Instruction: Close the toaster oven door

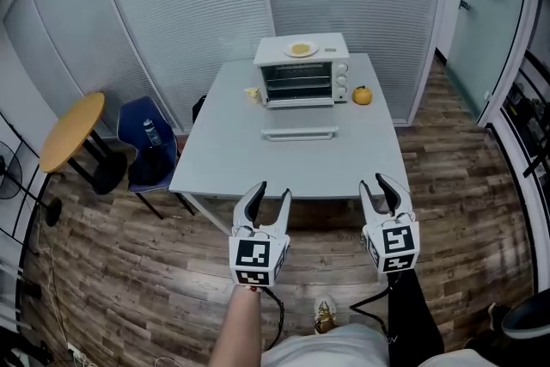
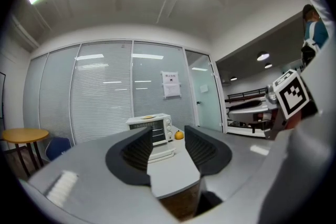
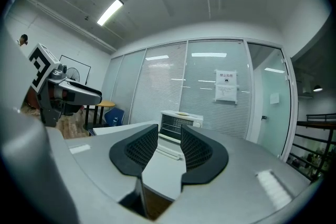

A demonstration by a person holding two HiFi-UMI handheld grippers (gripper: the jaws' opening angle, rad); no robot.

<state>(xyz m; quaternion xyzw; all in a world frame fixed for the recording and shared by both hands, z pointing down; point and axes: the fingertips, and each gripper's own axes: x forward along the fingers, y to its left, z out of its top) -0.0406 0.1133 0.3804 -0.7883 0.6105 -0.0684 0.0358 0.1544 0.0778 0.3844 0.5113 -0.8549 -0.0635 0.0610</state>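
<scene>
A white toaster oven (image 1: 301, 71) stands at the far end of the grey table (image 1: 232, 159). Its door is dropped open and lies flat toward me, with the handle bar (image 1: 299, 133) at its near edge. My left gripper (image 1: 269, 195) and right gripper (image 1: 381, 189) hover side by side off the table's near edge, well short of the door. Both are open with nothing between the fingers. In the left gripper view the oven (image 2: 151, 129) shows between the jaws of my left gripper (image 2: 168, 139). In the right gripper view the oven (image 3: 178, 124) is framed by my right gripper (image 3: 169, 141).
An orange (image 1: 362, 95) sits right of the oven and a small yellow item (image 1: 252, 94) left of it. A plate of yellow food (image 1: 300, 50) rests on top. A round yellow side table (image 1: 73, 129) and a blue chair (image 1: 146, 142) stand at the left, on the wood floor.
</scene>
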